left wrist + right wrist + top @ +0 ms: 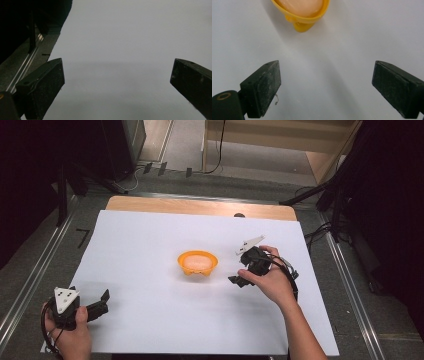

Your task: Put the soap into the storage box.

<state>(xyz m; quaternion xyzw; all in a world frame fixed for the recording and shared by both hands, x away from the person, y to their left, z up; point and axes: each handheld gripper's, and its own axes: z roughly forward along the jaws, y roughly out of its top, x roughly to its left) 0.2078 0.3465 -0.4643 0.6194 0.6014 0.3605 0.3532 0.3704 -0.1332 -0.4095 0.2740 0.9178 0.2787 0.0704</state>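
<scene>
I see an orange bowl at the centre of the white sheet. My right gripper, just right of it, has jaws wide apart and empty. My left gripper, lower left, gapes empty too. I judge the bowl placed, with only withdrawal left.
</scene>
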